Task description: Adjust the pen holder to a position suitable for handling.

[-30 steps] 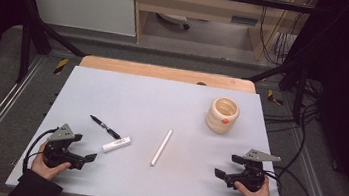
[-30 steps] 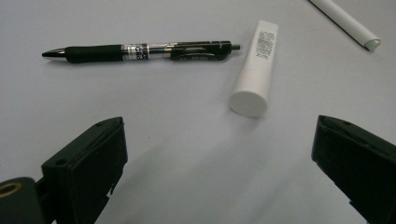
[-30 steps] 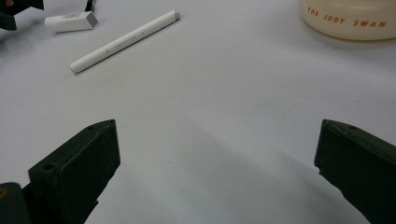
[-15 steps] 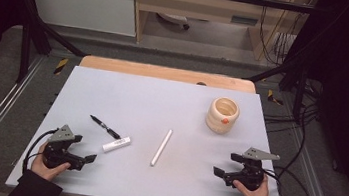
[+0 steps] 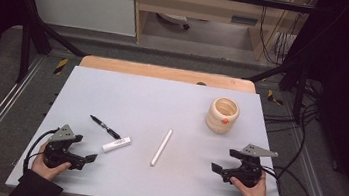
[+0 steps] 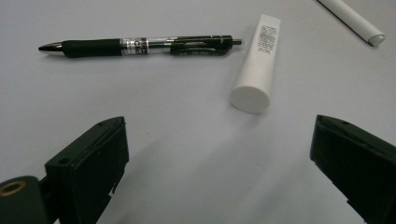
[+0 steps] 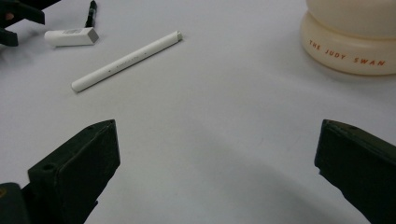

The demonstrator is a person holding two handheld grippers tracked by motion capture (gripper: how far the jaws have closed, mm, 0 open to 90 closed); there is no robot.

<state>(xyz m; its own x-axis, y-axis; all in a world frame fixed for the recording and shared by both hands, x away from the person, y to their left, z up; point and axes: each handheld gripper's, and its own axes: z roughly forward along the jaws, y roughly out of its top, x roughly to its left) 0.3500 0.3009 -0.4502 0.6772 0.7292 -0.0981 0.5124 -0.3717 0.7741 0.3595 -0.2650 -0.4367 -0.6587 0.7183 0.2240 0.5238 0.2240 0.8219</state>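
Nearest the person, the left gripper (image 5: 88, 157) and right gripper (image 5: 215, 168) rested wide open and empty on the grey surface (image 5: 162, 101), apparently ready to reach. Just beyond the left one lay a white tube (image 6: 256, 65), then a black pen (image 6: 140, 46); mid-surface, a white stick (image 5: 161, 147); farthest, a cream holder (image 5: 222, 115), probably their destination.

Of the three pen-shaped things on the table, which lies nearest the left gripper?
The short white tube with printed text: its capped end lies just ahead of the left gripper. The black pen lies beyond it, the long white stick farther toward mid-table.
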